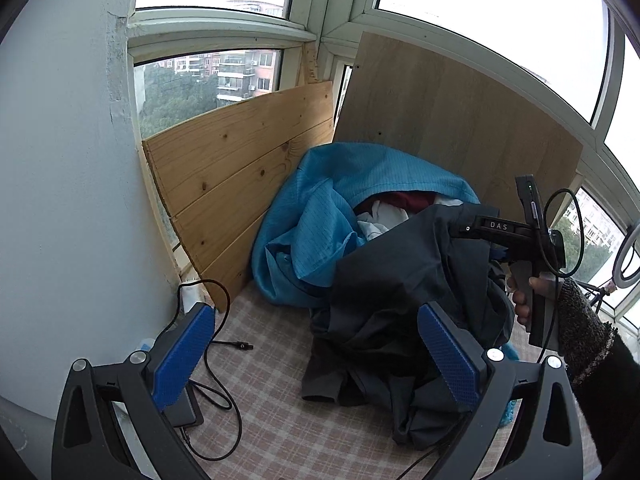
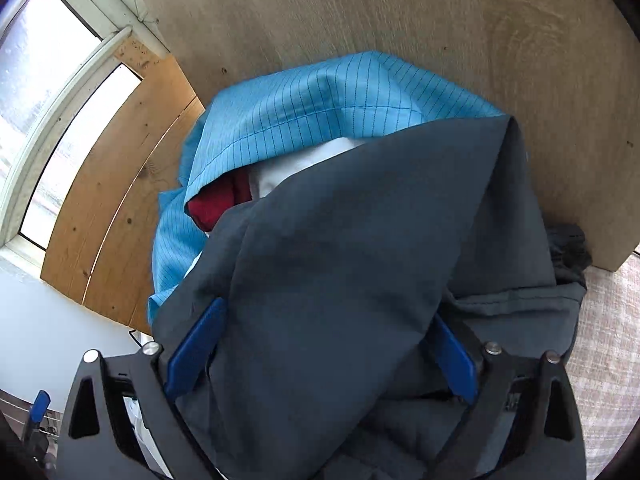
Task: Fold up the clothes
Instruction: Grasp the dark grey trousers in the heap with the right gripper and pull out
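Dark grey cloth, a crumpled dark grey garment [image 1: 400,300], lies heaped on the bench [image 1: 272,420], which wears a pale checked cover. Just behind the dark grey garment and touching it sits a blue pinstriped garment [image 1: 320,216], bunched against a pine board [image 1: 240,168] and a grey-brown panel [image 1: 448,120]; red and white clothes [image 1: 396,208] show in the fold between the two. In the left wrist view the left hand-held gripper [image 1: 316,364] hangs over the bench in front of the dark grey garment, jaws spread wide with nothing between the blue pads. To the left of the dark grey garment a black cable [image 1: 224,360] loops over the cover. At that garment's upper right the right hand-held gripper [image 1: 468,232] reaches into the cloth, gripped by a hand [image 1: 528,300] in a knitted sleeve.

From the right wrist view, the dark grey garment [image 2: 360,260] fills the middle and drapes between the jaws of the right hand-held gripper [image 2: 320,352]. The jaws stand partly open, and whether the pads press the cloth I cannot tell. Beyond the dark grey garment the blue pinstriped garment [image 2: 320,100] leans on the grey-brown panel [image 2: 360,8].
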`<state>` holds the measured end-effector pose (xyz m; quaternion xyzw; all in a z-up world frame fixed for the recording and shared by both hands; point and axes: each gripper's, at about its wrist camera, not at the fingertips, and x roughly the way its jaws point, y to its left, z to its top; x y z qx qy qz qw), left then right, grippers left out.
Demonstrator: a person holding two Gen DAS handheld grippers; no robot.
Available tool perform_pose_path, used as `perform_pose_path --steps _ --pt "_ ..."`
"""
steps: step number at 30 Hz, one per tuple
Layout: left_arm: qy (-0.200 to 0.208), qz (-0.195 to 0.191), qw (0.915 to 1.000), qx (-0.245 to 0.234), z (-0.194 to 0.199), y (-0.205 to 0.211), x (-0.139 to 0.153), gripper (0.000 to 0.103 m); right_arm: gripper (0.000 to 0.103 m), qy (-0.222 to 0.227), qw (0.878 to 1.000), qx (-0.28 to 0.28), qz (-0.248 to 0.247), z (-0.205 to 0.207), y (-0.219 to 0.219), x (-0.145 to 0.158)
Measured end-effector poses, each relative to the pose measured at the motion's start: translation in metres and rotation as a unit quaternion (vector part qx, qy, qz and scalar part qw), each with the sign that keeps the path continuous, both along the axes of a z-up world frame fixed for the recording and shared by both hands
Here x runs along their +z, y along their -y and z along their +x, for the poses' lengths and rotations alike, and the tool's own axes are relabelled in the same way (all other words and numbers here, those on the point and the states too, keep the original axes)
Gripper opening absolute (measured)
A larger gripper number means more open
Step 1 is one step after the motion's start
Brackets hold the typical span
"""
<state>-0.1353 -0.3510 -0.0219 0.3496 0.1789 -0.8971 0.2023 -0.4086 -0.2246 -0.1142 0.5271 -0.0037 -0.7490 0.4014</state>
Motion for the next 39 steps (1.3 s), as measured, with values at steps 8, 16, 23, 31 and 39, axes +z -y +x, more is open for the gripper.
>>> perform_pose_path --steps 8,16,23,31,39 --pt "0.001 0.018 0.9998 0.002 0.009 0.008 -0.003 0.102 0.002 -0.116 0.989 0.061 -0.075 0.039 -0.021 0.109" --pt "-0.018 -0.003 0.9992 -0.036 0.013 -0.01 0.02 0.102 0.002 -0.289 0.943 0.023 -0.162 0.152 -0.16 0.271" --pt "-0.018 -0.01 0.9914 -0.129 -0.024 -0.055 0.027 0.102 0.002 -0.302 0.933 -0.187 -0.057 0.231 -0.383 0.247" --pt "0.049 0.021 0.9519 -0.302 -0.086 -0.171 -0.02 0.102 0.014 0.032 0.924 -0.355 0.138 0.253 -0.537 0.04" --pt "0.096 0.0 0.9225 -0.374 -0.097 -0.282 -0.066 0.102 0.07 -0.016 0.94 -0.308 0.145 0.237 -0.518 0.012"
